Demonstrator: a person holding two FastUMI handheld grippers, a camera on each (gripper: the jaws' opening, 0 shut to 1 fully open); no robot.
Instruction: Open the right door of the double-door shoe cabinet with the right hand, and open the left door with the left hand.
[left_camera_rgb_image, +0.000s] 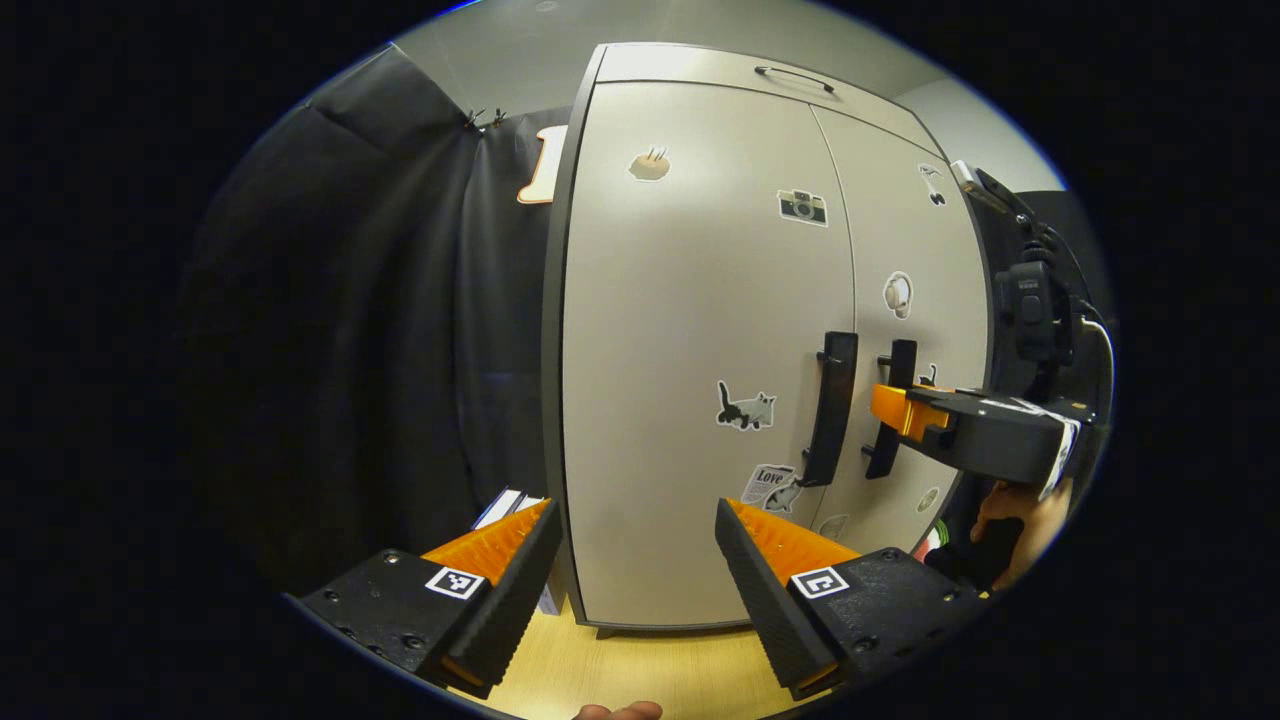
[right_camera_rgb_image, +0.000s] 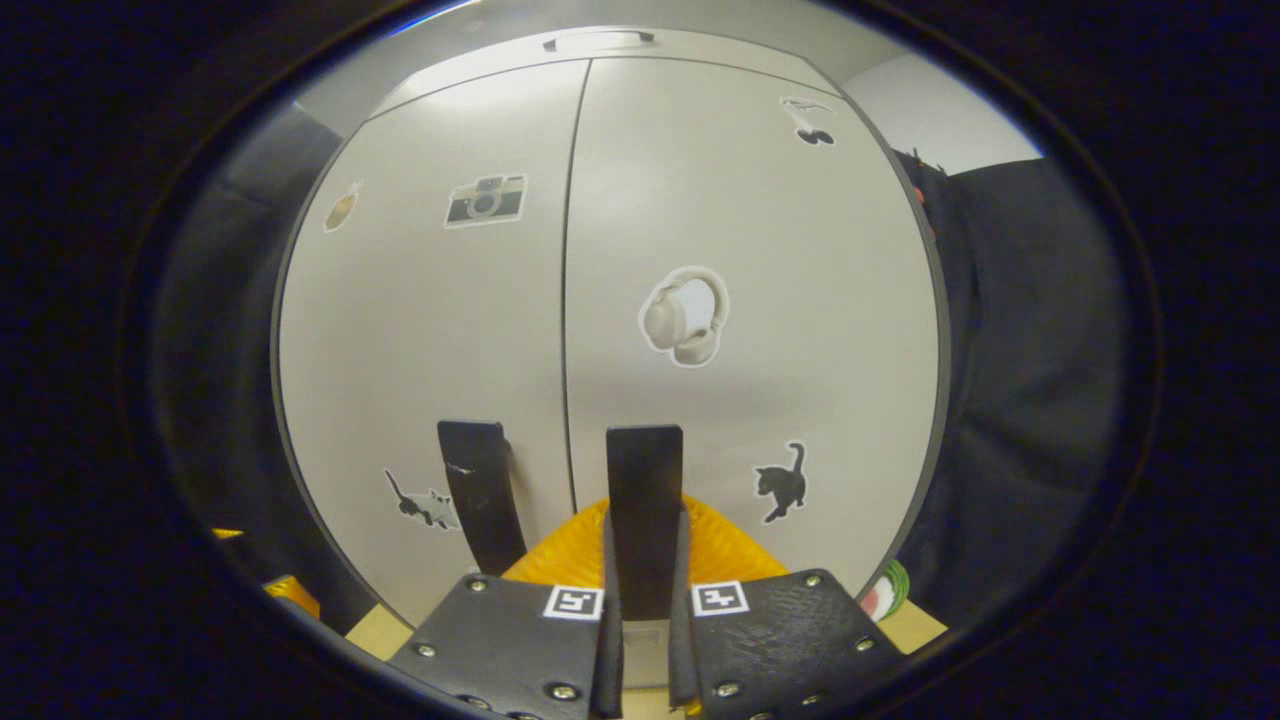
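The pale double-door shoe cabinet stands upright with stickers on both doors. In the left gripper view its left door (left_camera_rgb_image: 690, 300) and right door (left_camera_rgb_image: 920, 260) lie flush and closed. My left gripper (left_camera_rgb_image: 635, 510) hangs open, low in front of the left door, short of the left handle (left_camera_rgb_image: 832, 405). The right gripper (left_camera_rgb_image: 905, 410), held by a hand (left_camera_rgb_image: 1020, 510), reaches the right handle (left_camera_rgb_image: 885, 455). In the right gripper view my right gripper (right_camera_rgb_image: 645, 535) is shut on the dark right handle (right_camera_rgb_image: 645, 470). The left handle (right_camera_rgb_image: 480, 500) stands free beside it.
Black cloth hangs on both sides of the cabinet. Some flat white things (left_camera_rgb_image: 505, 505) lean by its lower left corner. A light wooden floor (left_camera_rgb_image: 640, 660) runs under it. A drawer with a handle (left_camera_rgb_image: 795, 75) tops the cabinet. A small green-and-red object (right_camera_rgb_image: 885, 590) lies at the lower right.
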